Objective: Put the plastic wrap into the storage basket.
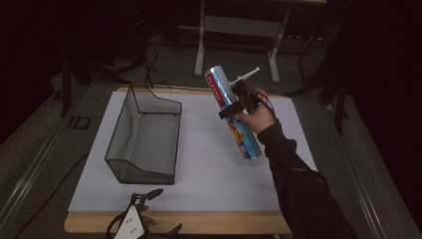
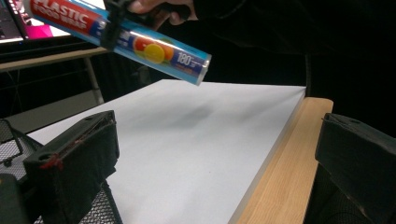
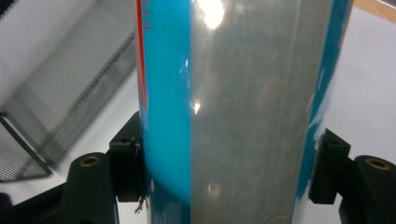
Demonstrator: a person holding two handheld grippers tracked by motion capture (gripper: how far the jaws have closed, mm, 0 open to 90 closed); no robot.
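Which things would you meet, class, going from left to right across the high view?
Black wire mesh basket → left gripper with its grey plate, at the table's near edge → blue plastic food wrap roll → right gripper clamped on the roll.

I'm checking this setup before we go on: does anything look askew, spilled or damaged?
Nothing stands out. The plastic wrap roll is tilted, but only because the right tool grips it above the table. The mesh basket stands upright and looks intact.
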